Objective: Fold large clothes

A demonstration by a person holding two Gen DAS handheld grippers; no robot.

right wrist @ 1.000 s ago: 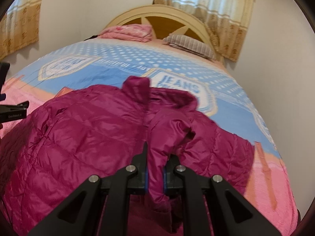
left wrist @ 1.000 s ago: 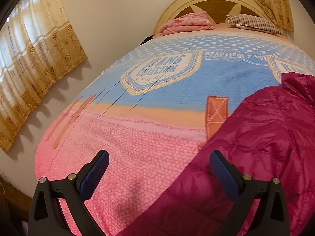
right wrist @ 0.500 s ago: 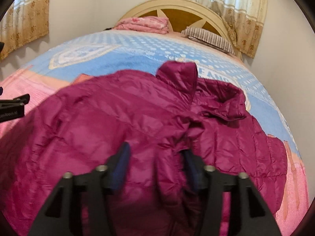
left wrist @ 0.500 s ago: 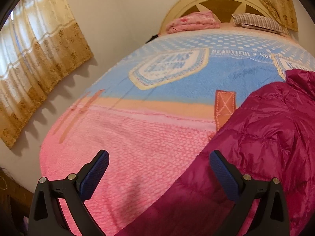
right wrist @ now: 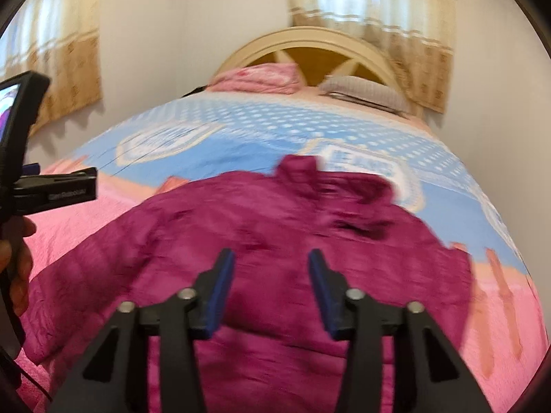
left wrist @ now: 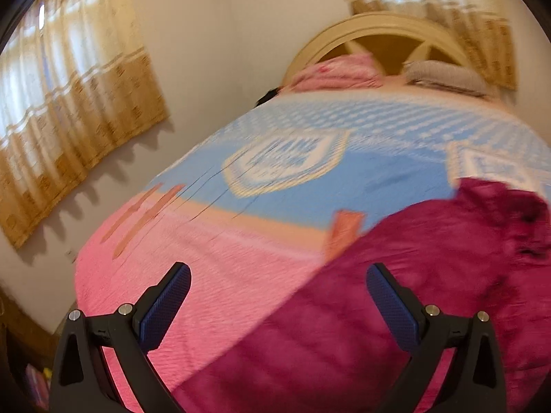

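Since a second ago my right gripper has let go of the jacket fold it was clamped on; its fingers now stand apart above the cloth. My left gripper is spread wide, holding nothing, one finger over the bedspread, the other over the jacket's edge. I see the jacket lying on the bed's near end, collar toward the headboard. Both views are blurred.

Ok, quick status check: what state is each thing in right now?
left gripper: open, holding nothing
right gripper: open, holding nothing
magenta jacket: lying on the bed, rumpled, not gripped
bedspread: spread over the bed
pink blanket: folded by the headboard
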